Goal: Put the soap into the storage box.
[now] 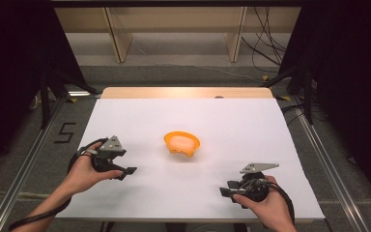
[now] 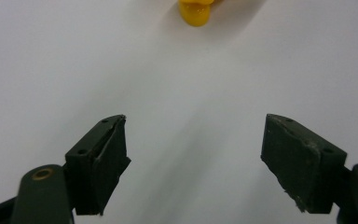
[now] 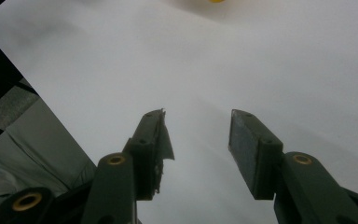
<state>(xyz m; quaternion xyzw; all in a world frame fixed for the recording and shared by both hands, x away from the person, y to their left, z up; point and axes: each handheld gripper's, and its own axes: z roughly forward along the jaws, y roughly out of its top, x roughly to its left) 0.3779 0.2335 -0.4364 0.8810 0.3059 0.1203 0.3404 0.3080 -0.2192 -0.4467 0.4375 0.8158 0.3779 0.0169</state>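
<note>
Nearest to me in the high view, my right hand (image 1: 265, 205) holds the right gripper (image 1: 229, 189) low over the white table cover (image 1: 222, 125), close to its near edge; a grey three-cornered plate (image 1: 258, 167) sits on top of it and a black cable (image 1: 285, 200) loops back over my wrist. In the right gripper view its two black jaws stand partly apart with nothing between them, just bare white surface, and the cover's edge and grey floor (image 3: 37, 140) show off to that gripper's left. A little farther out and across from it, my left hand (image 1: 84, 174) holds the left gripper (image 1: 128, 171), also topped by a grey plate (image 1: 112, 144). In the left gripper view (image 2: 193, 158) its jaws are spread wide, wider than the right pair, and they too grip nothing. Beyond both tools, ahead of the left gripper and slightly to its right, an orange bowl (image 1: 181, 143) rests on the cover, well apart from either gripper; its yellow-orange lip (image 2: 194, 12) peeks in at the top of the left gripper view. Something pale seems to lie inside it, though I cannot tell what. Farthest away, a strip of bare wooden tabletop (image 1: 183, 92) runs along the cover's far side.
</note>
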